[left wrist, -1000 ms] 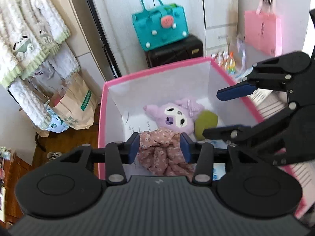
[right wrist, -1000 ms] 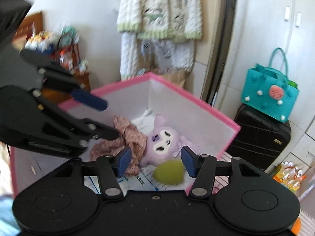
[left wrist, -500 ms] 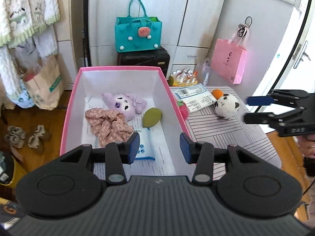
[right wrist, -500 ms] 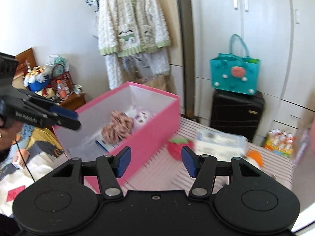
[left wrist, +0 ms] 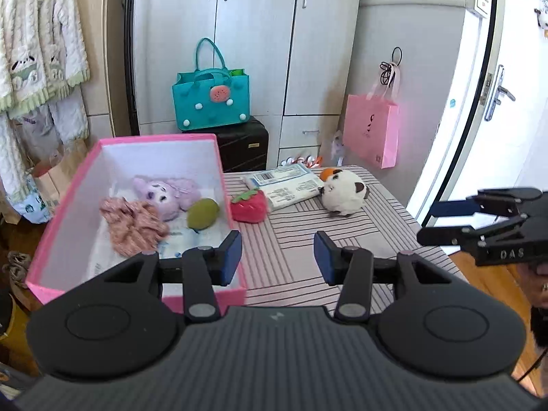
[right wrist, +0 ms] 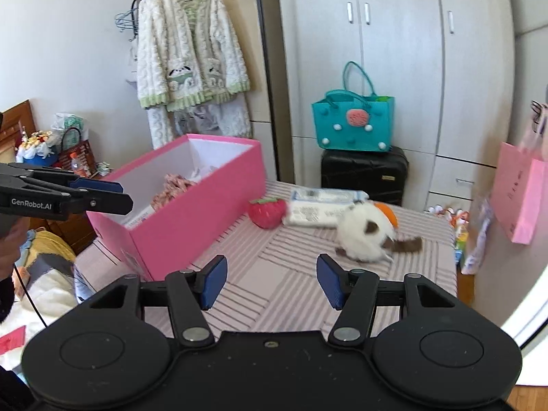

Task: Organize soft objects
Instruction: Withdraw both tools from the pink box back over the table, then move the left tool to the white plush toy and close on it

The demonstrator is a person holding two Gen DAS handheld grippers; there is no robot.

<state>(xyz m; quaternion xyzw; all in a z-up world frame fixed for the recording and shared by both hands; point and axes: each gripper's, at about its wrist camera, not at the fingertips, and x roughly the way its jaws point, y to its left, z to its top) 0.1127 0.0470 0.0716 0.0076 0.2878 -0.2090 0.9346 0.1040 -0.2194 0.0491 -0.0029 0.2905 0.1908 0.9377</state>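
The pink box [left wrist: 150, 140] stands on the left of the striped table [left wrist: 308, 239]. In it lie a purple plush [left wrist: 164, 193], a floral cloth [left wrist: 132, 221] and a green soft piece [left wrist: 202, 214]. On the table beside the box sits a red strawberry plush [left wrist: 248, 209] [right wrist: 267, 212]. A white cat plush [left wrist: 344, 191] [right wrist: 363, 236] lies further right. My left gripper [left wrist: 278, 257] is open and empty over the table near the box's corner. The jaws of my right gripper [right wrist: 272, 281] are opening with nothing between them, short of the cat plush.
A flat white packet [left wrist: 287, 185] lies between the strawberry and the cat. Behind the table a teal bag [left wrist: 210, 102] sits on a black suitcase [left wrist: 243, 144], and a pink paper bag [left wrist: 371, 133] hangs on the wall. A door stands at the right.
Both grippers have drawn back out of the pink box and swung right over the table. The floral cloth that sat between the left fingers now lies in the box.
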